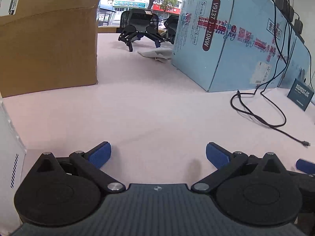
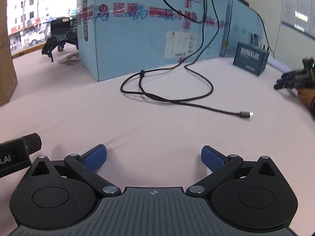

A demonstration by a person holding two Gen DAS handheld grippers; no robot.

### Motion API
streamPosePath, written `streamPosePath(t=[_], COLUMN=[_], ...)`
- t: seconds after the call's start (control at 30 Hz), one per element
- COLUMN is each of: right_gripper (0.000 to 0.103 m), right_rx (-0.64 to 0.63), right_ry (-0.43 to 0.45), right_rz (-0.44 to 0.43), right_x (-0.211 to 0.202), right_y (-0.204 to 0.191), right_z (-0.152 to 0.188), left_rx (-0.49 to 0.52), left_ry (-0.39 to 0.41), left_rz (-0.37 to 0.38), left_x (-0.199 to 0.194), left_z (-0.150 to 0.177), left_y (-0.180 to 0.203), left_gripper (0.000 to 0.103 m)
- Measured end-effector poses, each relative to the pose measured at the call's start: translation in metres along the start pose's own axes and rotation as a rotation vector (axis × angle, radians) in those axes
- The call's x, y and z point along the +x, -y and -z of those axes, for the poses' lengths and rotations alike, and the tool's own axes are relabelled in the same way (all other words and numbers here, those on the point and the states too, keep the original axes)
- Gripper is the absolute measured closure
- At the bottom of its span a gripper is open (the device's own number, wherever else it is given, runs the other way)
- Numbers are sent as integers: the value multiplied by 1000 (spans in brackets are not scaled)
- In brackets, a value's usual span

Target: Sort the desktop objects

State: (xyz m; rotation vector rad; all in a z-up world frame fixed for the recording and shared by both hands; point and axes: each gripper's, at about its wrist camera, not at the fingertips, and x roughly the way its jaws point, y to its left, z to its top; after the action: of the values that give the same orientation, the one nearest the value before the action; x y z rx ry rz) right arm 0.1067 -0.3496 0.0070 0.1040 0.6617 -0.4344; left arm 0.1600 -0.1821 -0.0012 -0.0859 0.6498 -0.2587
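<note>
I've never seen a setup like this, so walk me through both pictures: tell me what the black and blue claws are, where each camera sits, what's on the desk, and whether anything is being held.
Each picture comes from a camera mounted on a hand-held gripper, looking forward along its two blue-padded fingers. A person carries one in each hand; there is no robot arm.

The left gripper and the right gripper are both open and hold nothing.

On the pale pink desk lies a loose black cable ending in a metal plug. Behind it stands a big light blue carton, with a small dark blue box to its right. A brown cardboard box stands on the left. Far back sit spare grippers and crumpled white paper.

At the right view's edge, somebody's hand holds a blurred black device.
</note>
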Motion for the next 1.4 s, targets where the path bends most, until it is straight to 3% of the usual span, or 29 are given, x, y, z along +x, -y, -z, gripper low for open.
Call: streamPosePath(t=[0.1,1.4], right_gripper=[0,0], right_rx=[66,50], right_ry=[-4,-7], right_rz=[-38,-23], right_x=[-1,0], right_y=[10,4], right_z=[0,-1], left_rx=[51,55], left_ry=[-12,-16], left_rz=[-31,-38], left_x=[2,3], left_z=[1,1], left_y=[9,9], left_gripper=[0,0])
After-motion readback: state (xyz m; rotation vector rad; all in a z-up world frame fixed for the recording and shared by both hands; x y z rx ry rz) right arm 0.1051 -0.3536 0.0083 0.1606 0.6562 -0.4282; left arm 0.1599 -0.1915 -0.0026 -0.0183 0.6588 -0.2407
